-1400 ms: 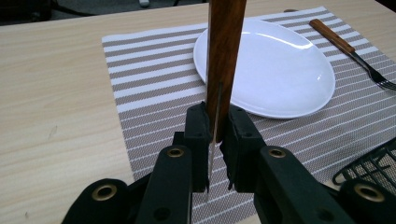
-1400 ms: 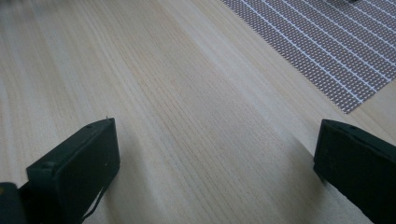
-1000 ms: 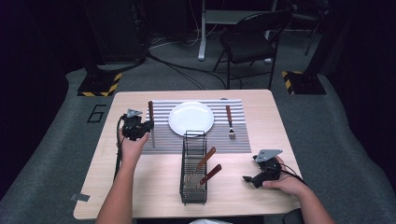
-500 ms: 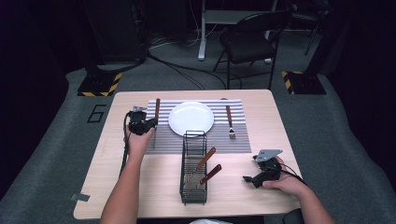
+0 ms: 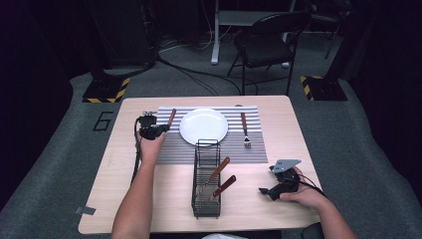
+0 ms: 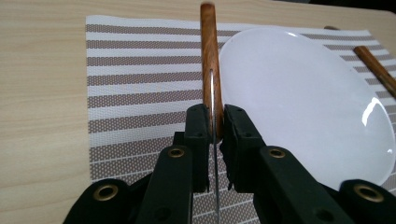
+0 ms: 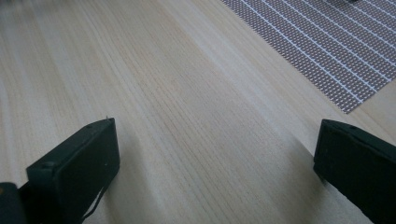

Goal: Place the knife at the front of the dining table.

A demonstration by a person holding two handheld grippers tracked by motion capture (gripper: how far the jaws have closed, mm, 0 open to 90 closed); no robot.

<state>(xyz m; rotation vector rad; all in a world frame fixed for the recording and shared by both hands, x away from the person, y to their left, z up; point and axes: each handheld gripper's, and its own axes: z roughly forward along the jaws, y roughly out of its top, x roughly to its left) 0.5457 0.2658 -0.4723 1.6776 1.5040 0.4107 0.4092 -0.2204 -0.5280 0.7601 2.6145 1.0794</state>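
My left gripper [image 5: 154, 130] [image 6: 215, 114] is shut on a wooden-handled knife [image 6: 210, 56] [image 5: 171, 117]. The jaws pinch its thin metal blade, and the handle points away over the striped placemat [image 6: 140, 84] [image 5: 249, 149]. The knife hangs just left of the white plate [image 5: 203, 126] [image 6: 303, 102], close to its rim. My right gripper [image 5: 266, 190] [image 7: 217, 140] rests open on bare wood at the front right, nothing between its fingers.
A fork with a wooden handle [image 5: 244, 128] [image 6: 373, 65] lies on the placemat to the right of the plate. A black wire rack [image 5: 207, 179] stands at the front middle, holding two wooden-handled utensils. A chair and cables are on the floor beyond the table.
My left gripper has carried the knife to the right, from the placemat's left edge to beside the plate. The right gripper has not moved.
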